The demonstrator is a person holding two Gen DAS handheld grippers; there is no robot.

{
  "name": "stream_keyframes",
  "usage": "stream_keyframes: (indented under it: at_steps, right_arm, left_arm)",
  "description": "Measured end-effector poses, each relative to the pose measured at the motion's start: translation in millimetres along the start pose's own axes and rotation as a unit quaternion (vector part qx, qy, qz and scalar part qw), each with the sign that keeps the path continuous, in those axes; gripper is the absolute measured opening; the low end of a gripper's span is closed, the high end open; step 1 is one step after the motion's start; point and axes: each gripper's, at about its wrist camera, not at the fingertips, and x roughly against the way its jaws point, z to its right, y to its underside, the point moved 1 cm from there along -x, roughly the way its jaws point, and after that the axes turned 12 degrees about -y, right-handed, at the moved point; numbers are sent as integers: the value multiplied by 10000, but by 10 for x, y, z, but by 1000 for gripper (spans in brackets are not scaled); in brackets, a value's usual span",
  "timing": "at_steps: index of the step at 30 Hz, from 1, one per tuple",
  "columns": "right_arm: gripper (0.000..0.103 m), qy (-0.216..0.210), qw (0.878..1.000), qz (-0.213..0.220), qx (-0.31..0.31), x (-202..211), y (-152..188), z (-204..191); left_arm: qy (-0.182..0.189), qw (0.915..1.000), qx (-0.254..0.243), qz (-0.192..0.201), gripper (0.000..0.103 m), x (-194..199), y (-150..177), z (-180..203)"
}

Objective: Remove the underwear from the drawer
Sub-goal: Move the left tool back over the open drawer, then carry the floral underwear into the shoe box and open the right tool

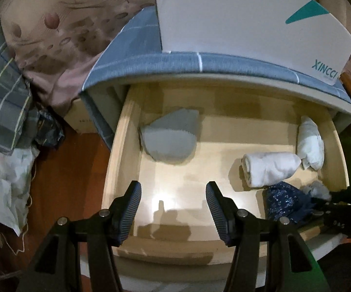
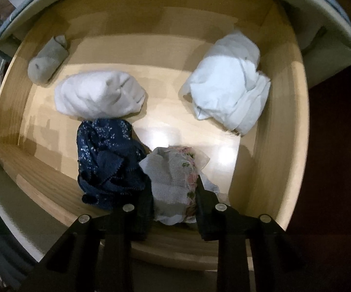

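Observation:
The pale wooden drawer (image 1: 165,185) is pulled open. In the left wrist view it holds a folded grey piece (image 1: 170,136), two white rolls (image 1: 270,168) (image 1: 309,143), a dark blue floral piece (image 1: 287,199) and a grey scrap (image 1: 317,188). My left gripper (image 1: 173,202) is open and empty above the drawer's front. In the right wrist view my right gripper (image 2: 173,194) is closed on a grey and pink floral underwear (image 2: 173,182) at the drawer's (image 2: 268,170) front. Beside it lie the blue floral piece (image 2: 109,160), a white roll (image 2: 99,95), a larger white bundle (image 2: 229,87) and a grey roll (image 2: 46,60).
A white box marked XINCCI (image 1: 248,17) sits on the blue checked cabinet top (image 1: 175,60). Floral bedding (image 1: 53,36), a plaid cloth (image 1: 2,92) and white bags (image 1: 2,177) lie to the left on a reddish floor (image 1: 70,170).

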Motion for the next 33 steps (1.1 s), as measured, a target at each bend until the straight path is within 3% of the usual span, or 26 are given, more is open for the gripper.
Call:
stream_keyframes:
  at_steps: [12,19,26,33]
  right_arm:
    - [25,-20,9904,1356,251,543,145,-143]
    - [25,-266,9841,1751,148,766,71,-165]
    - [25,-310,9744,2206,314,1328,-85,-262]
    - [25,-283,9556,2869,610,2099,-403,-484]
  left_arm:
    - [-160,9978,626,128,57,-18,51,-211]
    - [-114,9964,833,53,56,-52,67,-291]
    - [-73,9962,868,94,56,-30,79,-309]
    - [-56,9958,911,105,56,-35,84,-330]
